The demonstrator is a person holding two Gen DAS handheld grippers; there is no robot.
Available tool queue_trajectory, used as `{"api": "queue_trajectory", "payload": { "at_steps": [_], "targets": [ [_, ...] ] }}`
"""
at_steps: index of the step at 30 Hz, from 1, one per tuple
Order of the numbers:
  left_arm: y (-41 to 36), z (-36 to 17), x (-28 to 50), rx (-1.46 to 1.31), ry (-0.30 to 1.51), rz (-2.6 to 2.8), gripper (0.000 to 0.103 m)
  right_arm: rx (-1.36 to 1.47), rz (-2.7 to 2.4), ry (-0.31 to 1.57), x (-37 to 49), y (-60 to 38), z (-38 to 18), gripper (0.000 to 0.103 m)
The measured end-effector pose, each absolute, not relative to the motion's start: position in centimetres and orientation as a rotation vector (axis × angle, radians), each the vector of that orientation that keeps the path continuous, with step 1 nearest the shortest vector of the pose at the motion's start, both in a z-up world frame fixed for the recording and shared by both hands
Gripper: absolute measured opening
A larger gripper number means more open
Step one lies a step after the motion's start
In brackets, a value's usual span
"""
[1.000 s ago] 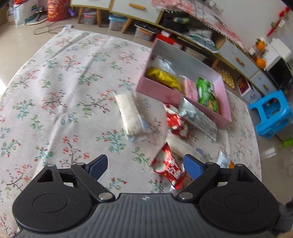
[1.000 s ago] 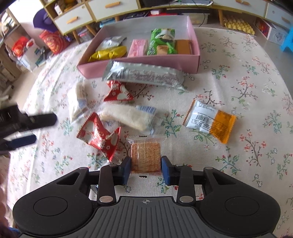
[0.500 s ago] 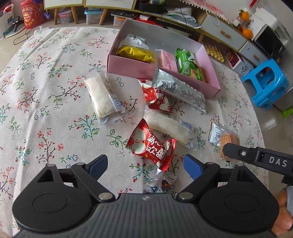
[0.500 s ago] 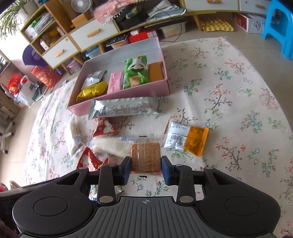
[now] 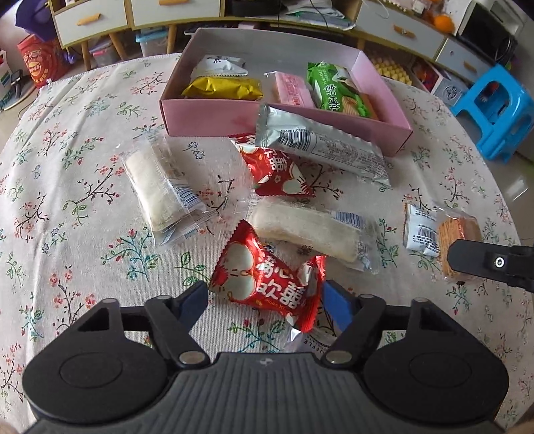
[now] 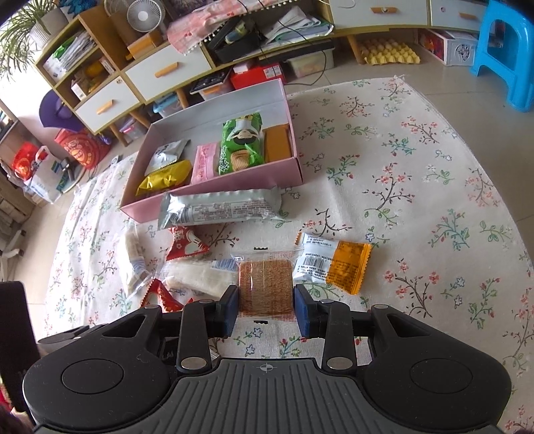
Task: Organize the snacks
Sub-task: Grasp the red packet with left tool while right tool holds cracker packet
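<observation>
Left wrist view: our left gripper (image 5: 265,298) had descended; its jaws were closing around the crinkled red foil snack packet (image 5: 267,278) at lower centre, not yet gripped.

Right wrist view: our right gripper (image 6: 266,308) remained clenched on the clear-wrapped brown wafer biscuit (image 6: 265,287), lifted, pink cardboard box (image 6: 213,187) upper left.

Floor: we see pale glossy tiles (image 6: 393,68) along the top and the left edge of the right wrist view.
Table cover: a cream cloth with small flower sprigs (image 6: 417,173) fills the middle of both views.
Furniture: a long low wooden cabinet with white drawers and orange handles (image 6: 167,71) runs across the top; open shelves (image 6: 76,56) stand at upper left.
Stool: we find a blue plastic stool (image 6: 507,50) at upper right.
Extras: a small white fan (image 6: 143,15) and a yellow egg tray (image 6: 388,53).
Light: soft daylight.
</observation>
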State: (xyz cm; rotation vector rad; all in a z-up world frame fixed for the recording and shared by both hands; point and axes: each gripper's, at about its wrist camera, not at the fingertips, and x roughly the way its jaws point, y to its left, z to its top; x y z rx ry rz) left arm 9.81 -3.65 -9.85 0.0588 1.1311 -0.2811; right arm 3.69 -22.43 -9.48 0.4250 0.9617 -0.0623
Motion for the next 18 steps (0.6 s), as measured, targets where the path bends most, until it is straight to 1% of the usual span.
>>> {"api": "queue_trajectory", "payload": {
  "at_steps": [2, 4, 6, 18],
  "targets": [
    [-3.5, -9.9, 9.8, 0.057, 1.127, -0.286, 0.067, 0.428, -0.061, 0.96, 3.7, -22.5, -9.4, 0.033],
    [-3.5, -9.6, 9.5, 0.067, 1.105, -0.297, 0.061, 0.43, -0.058, 0.956, 3.6, -22.5, -9.4, 0.033],
    [-3.4, -9.3, 9.4, 0.072, 1.09, -0.296, 0.047, 0.432, -0.055, 0.954, 3.6, -22.6, -9.3, 0.033],
    [-2.0, -8.1, 9.0, -0.026, 1.097, -0.318, 0.045, 0.445, -0.049, 0.943, 3.5, -22.9, -9.1, 0.033]
  ]
}}
